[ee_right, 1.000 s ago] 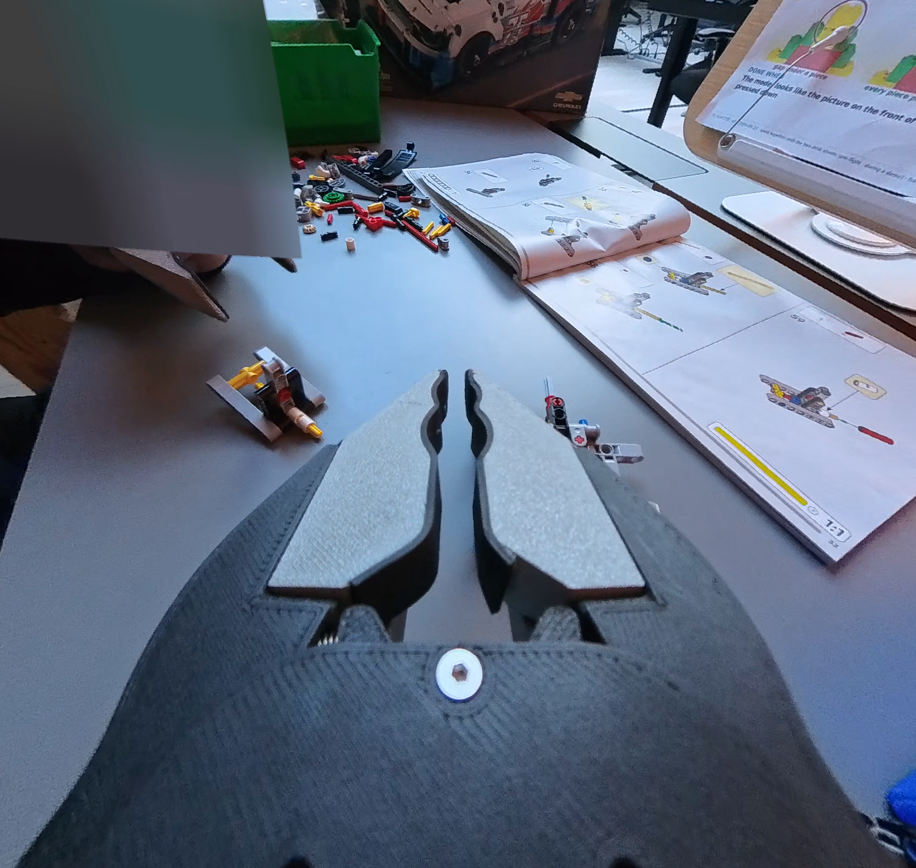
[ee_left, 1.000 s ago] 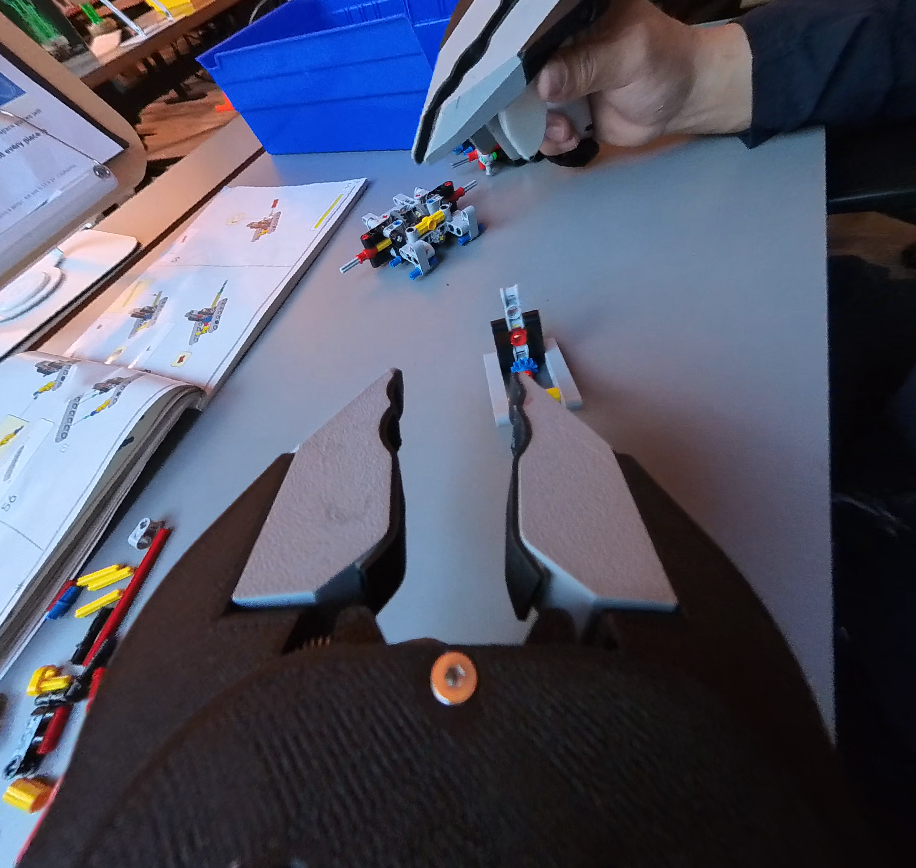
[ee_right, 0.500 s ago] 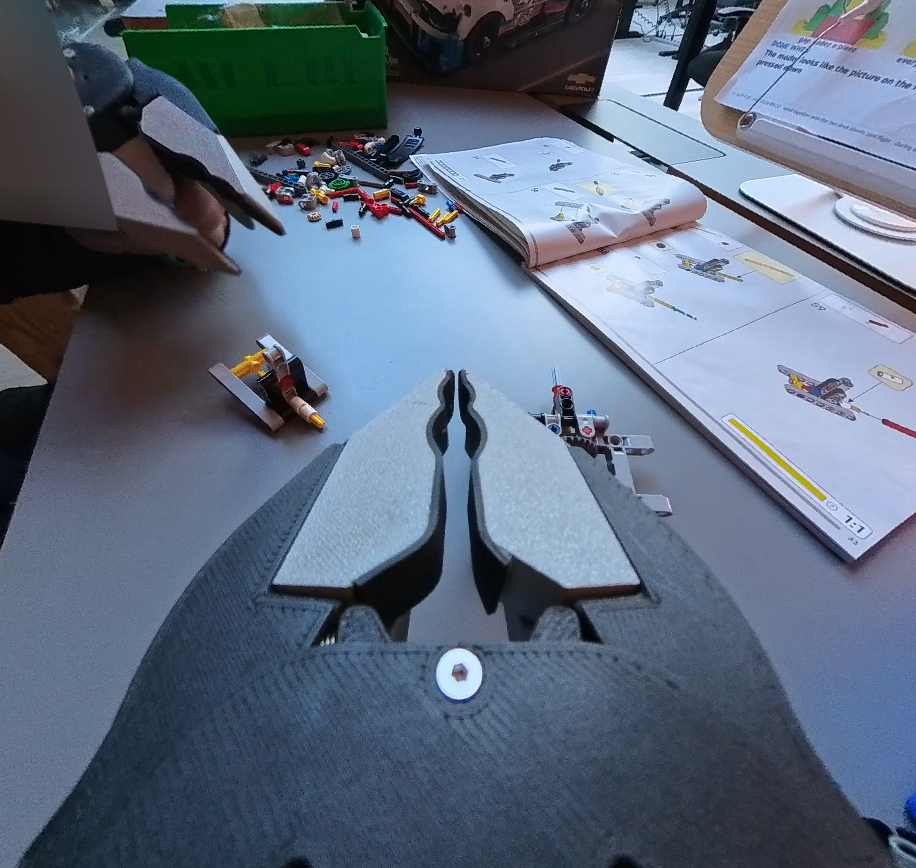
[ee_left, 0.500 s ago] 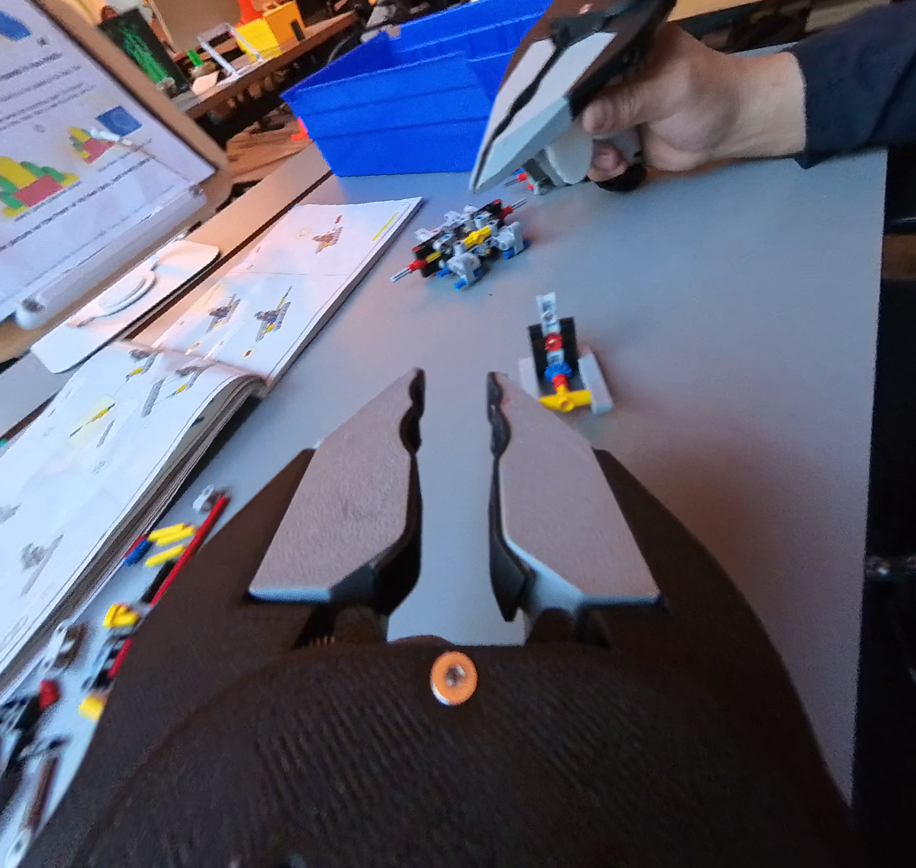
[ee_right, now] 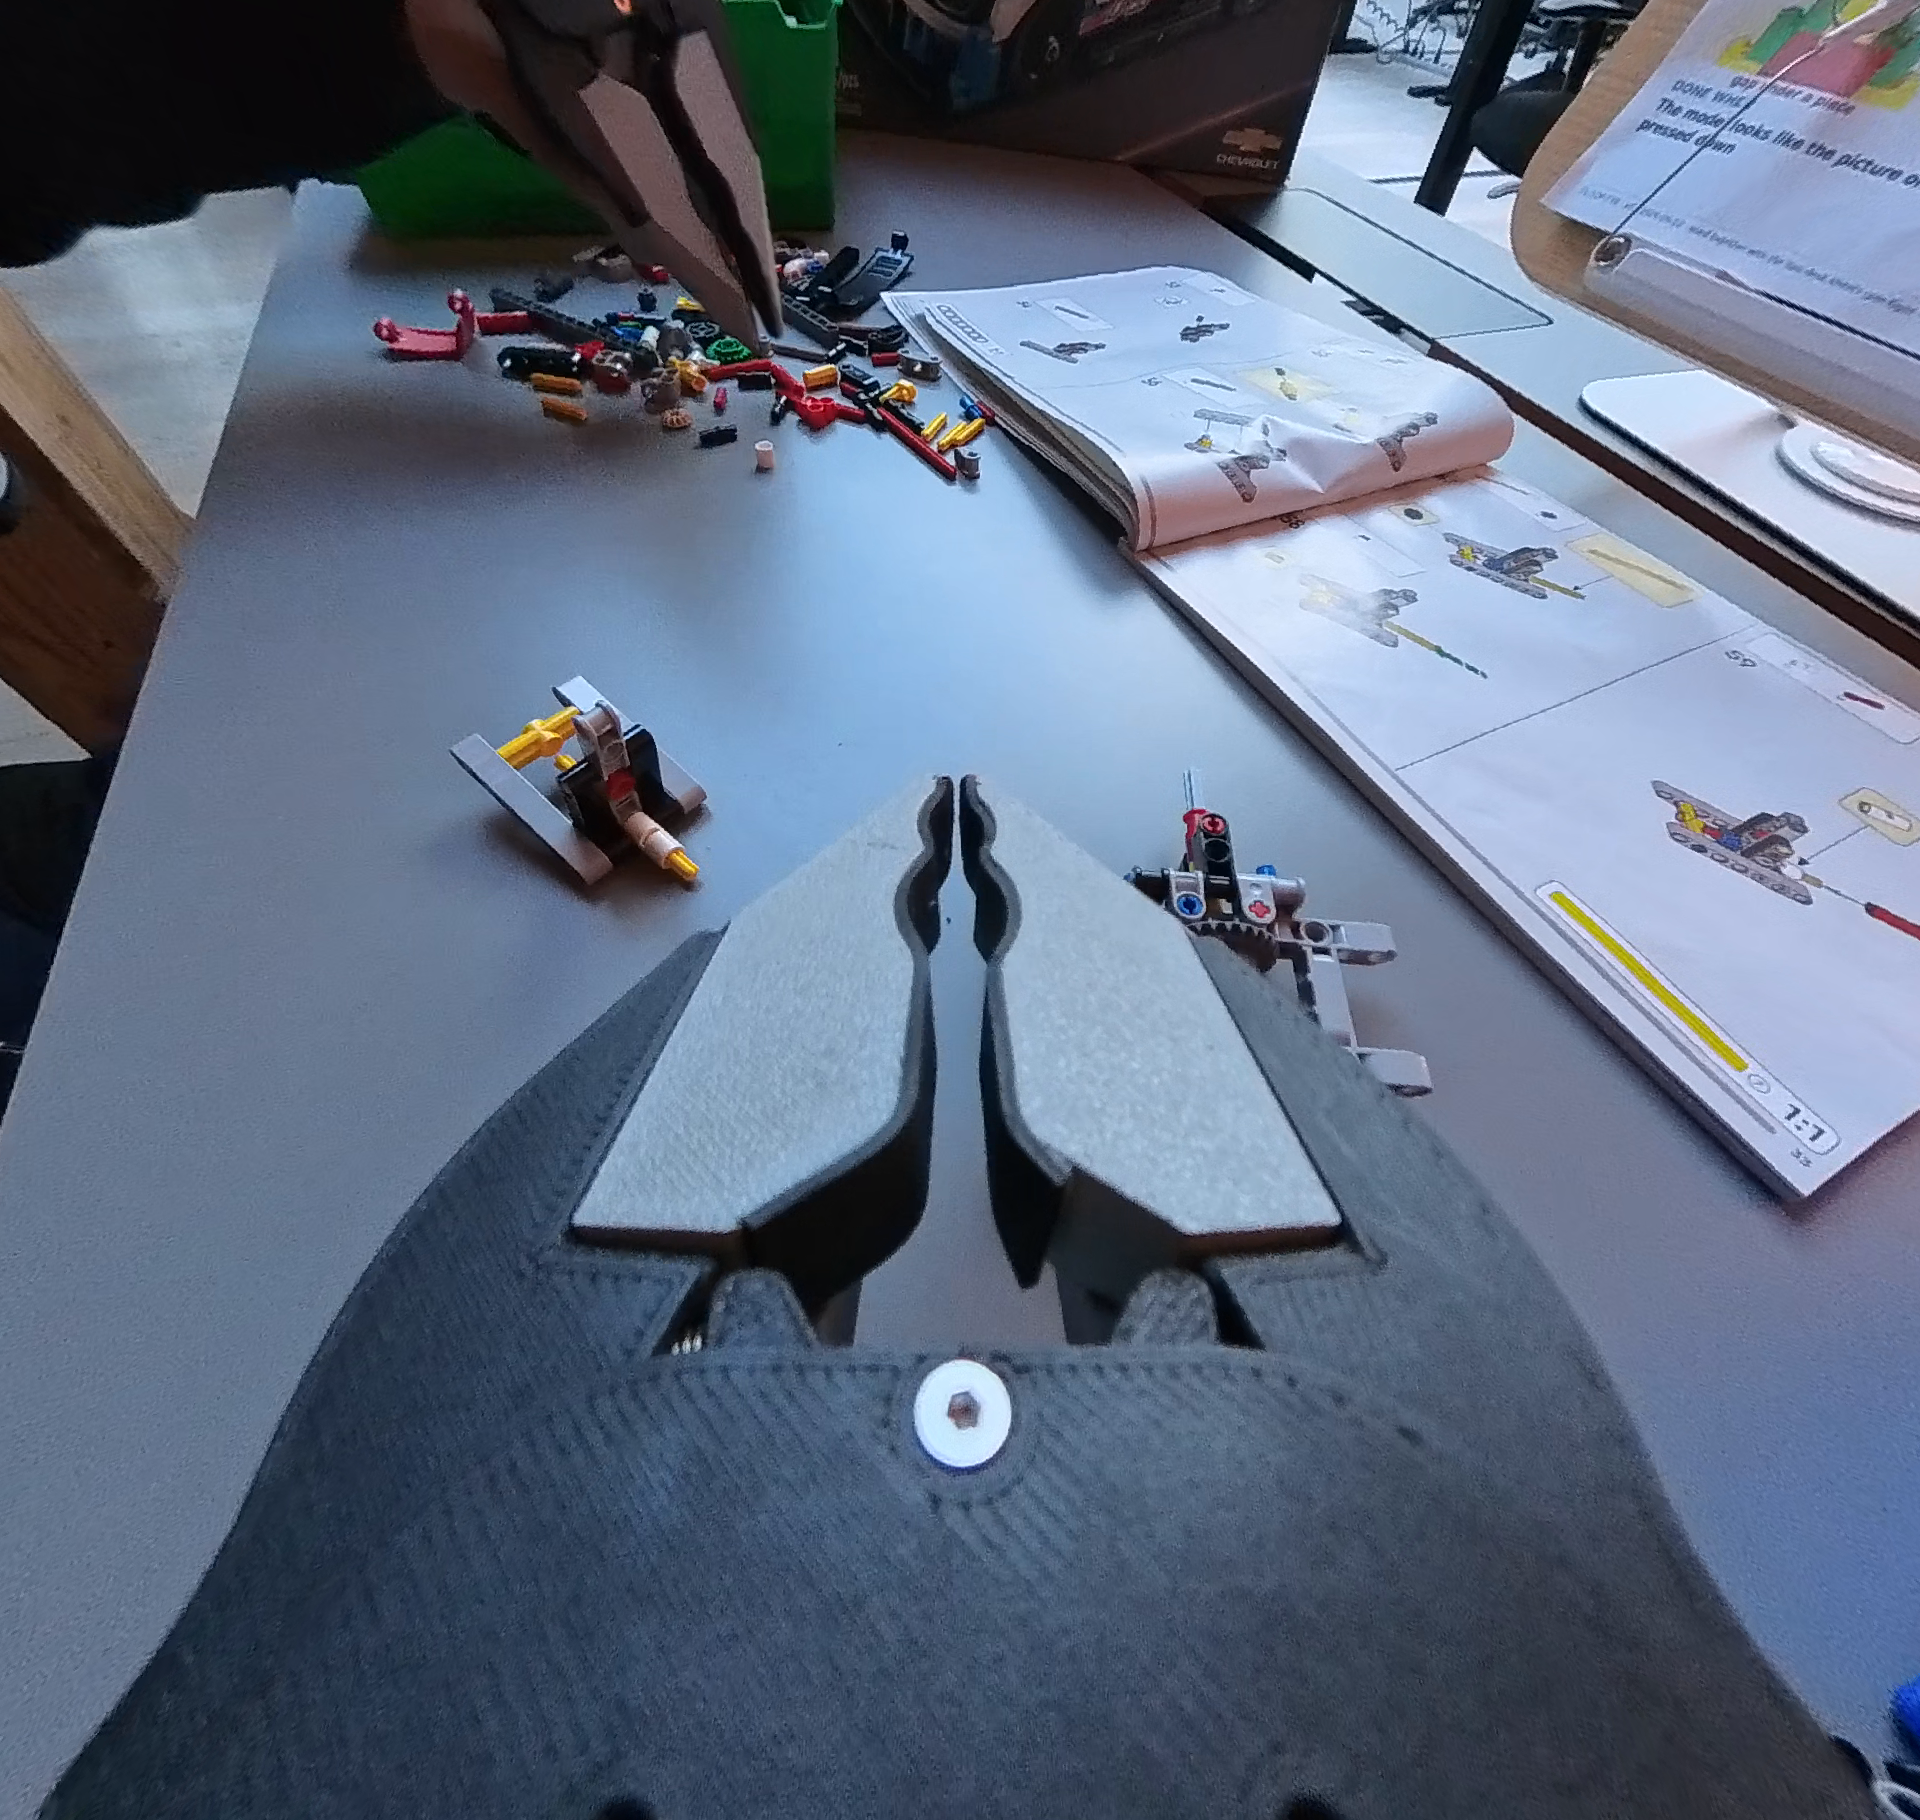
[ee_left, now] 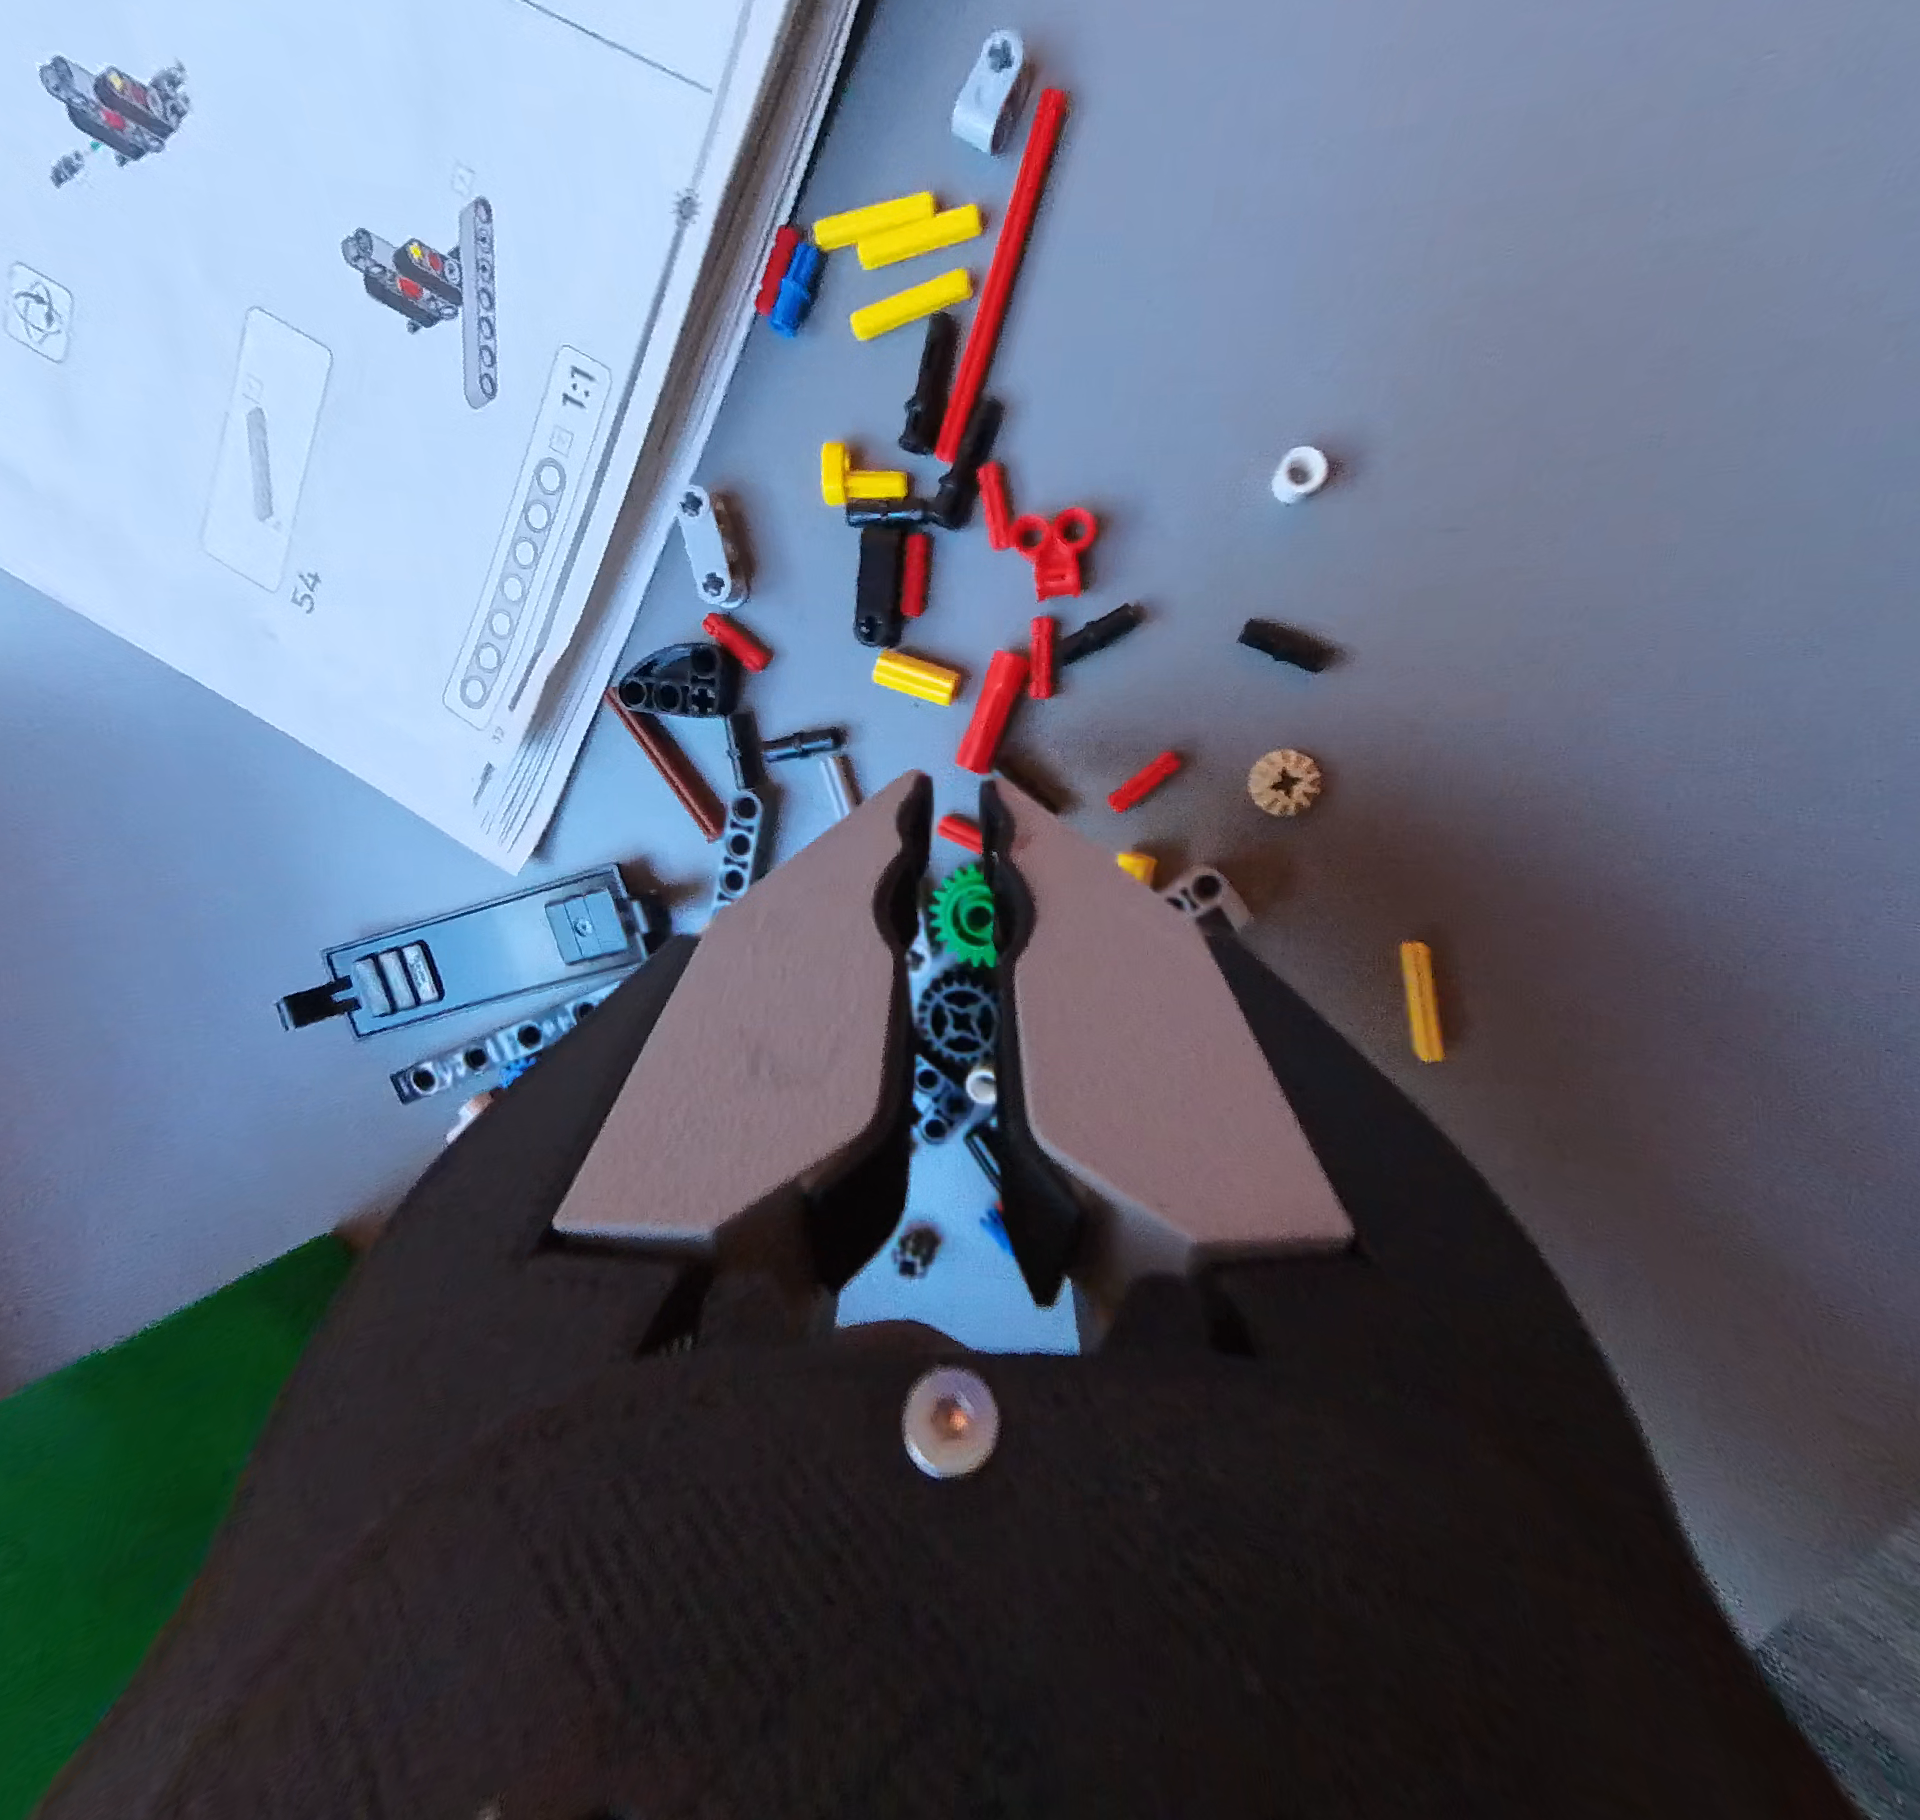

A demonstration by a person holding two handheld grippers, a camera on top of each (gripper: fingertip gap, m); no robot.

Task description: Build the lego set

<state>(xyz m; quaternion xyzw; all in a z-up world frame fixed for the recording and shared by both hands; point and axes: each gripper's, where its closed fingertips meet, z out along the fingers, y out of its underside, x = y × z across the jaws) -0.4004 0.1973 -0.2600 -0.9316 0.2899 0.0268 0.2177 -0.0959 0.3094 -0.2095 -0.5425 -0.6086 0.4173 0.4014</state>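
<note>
The left gripper (ee_left: 954, 802) points down over a scatter of small building parts (ee_left: 940, 482) on the grey table (ee_left: 1558, 316), its fingers a narrow slit apart with nothing pinched between them. Through the slit a green gear (ee_left: 964, 916) and a short red pin (ee_left: 958, 832) show on the table below. At ten o'clock lies the open instruction booklet (ee_left: 364, 212); a tan gear (ee_left: 1285, 783) sits at three o'clock. The right gripper (ee_right: 956, 796) hangs over bare table, tips all but meeting on air. A small black-and-grey assembly (ee_right: 597, 783) sits at nine o'clock, a geared assembly (ee_right: 1262, 913) just beside it at three.
</note>
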